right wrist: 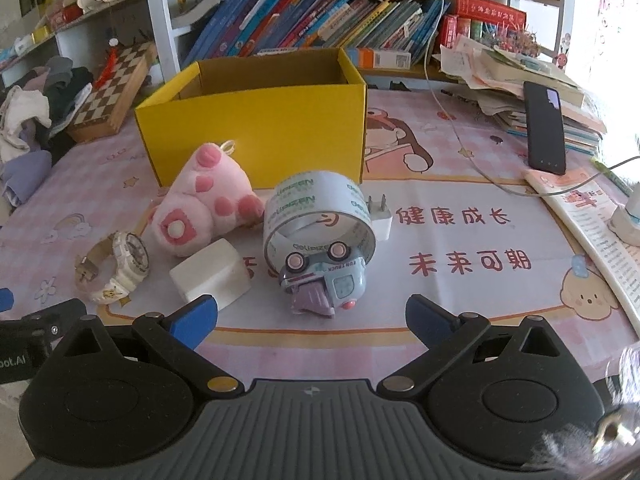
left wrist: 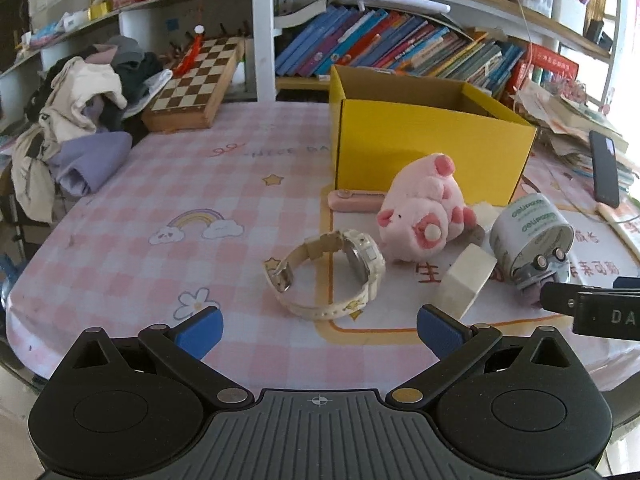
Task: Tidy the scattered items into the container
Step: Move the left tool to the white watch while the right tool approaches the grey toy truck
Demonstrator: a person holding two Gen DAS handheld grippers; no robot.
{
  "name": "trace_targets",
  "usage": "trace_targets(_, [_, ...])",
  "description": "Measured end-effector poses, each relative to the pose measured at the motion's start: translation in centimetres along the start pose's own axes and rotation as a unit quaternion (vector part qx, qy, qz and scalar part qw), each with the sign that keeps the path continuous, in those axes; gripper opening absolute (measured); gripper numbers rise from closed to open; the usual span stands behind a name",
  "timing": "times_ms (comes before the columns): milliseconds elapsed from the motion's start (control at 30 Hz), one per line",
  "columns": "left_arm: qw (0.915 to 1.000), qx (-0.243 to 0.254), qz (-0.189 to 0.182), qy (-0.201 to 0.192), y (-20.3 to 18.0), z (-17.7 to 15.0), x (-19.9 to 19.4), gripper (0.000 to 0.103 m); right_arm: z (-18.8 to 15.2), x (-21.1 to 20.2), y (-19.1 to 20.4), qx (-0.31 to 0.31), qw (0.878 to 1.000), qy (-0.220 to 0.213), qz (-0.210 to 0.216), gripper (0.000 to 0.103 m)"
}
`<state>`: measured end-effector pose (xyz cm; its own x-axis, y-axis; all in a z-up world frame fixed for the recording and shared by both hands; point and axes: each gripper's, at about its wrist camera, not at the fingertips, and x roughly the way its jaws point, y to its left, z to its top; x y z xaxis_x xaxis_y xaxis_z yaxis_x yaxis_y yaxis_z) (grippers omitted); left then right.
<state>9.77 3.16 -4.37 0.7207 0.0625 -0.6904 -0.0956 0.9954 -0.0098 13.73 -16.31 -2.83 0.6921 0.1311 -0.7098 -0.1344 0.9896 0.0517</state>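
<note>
An open yellow cardboard box (left wrist: 424, 136) (right wrist: 256, 128) stands on the pink checked tablecloth. In front of it lie a pink plush pig (left wrist: 424, 212) (right wrist: 204, 208), a cream wristwatch (left wrist: 332, 276) (right wrist: 116, 268), a white roll of tape (left wrist: 466, 280) (right wrist: 210, 276), a wide clear tape roll (left wrist: 528, 232) (right wrist: 316, 212), a small blue toy truck (right wrist: 324, 280) (left wrist: 540, 272) tipped on its side, a white charger plug (right wrist: 380, 216) and a pink flat case (left wrist: 356, 200). My left gripper (left wrist: 318, 330) is open just short of the watch. My right gripper (right wrist: 312, 316) is open just short of the toy truck.
A wooden chessboard box (left wrist: 196, 88) and a heap of clothes (left wrist: 80, 120) sit at the back left. A black phone (right wrist: 544, 128), stacked papers and a white cable (right wrist: 460, 132) lie at the right. Bookshelves (right wrist: 304, 20) rise behind the box.
</note>
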Motion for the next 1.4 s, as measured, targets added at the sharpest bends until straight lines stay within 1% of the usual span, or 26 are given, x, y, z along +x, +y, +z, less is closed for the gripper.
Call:
trace_targets(233, [0.9999, 0.000, 0.002, 0.010, 0.0, 0.7, 1.5, 0.103, 0.5, 1.8, -0.4, 0.001, 1.000, 0.019, 0.004, 0.102])
trace_targets(367, [0.9998, 0.009, 0.008, 0.017, -0.4, 1.0, 2.3, 0.103, 0.9, 2.9, -0.9, 0.010, 0.999, 0.031, -0.002, 0.101])
trace_targets(433, [0.9995, 0.019, 0.009, 0.023, -0.8, 1.1, 2.6, 0.102, 0.8, 3.3, -1.0, 0.019, 0.999, 0.039, 0.003, 0.101])
trace_targets(533, [0.9994, 0.027, 0.010, 0.021, -1.1, 1.0, 2.9, 0.103, 0.7, 4.1, -0.7, 0.014, 0.999, 0.046, 0.007, 0.101])
trace_targets(633, [0.9991, 0.031, 0.012, 0.026, -1.4, 1.1, 3.4, 0.097, 0.8, 4.4, -1.0, 0.017, 0.999, 0.048, 0.007, 0.101])
trace_targets(800, [0.9987, 0.041, 0.025, 0.016, -1.6, 1.6, 4.0, 0.096, 1.1, 5.1, -1.4, 0.022, 0.998, 0.050, 0.007, 0.101])
trace_targets(933, [0.9979, 0.056, 0.030, 0.016, -1.8, 1.9, 4.6, 0.095, 1.3, 5.8, -1.6, 0.024, 0.998, 0.063, 0.011, 0.095])
trace_targets(1233, [0.9955, 0.086, 0.027, 0.029, -2.7, 2.3, 5.8, 0.096, 1.6, 6.9, -1.5, 0.014, 0.998, 0.065, 0.020, 0.093])
trace_targets(1400, [0.9930, 0.106, 0.025, 0.045, -2.6, 2.9, 7.1, 0.096, 1.8, 7.2, -1.6, 0.012, 0.997, 0.066, 0.022, 0.091])
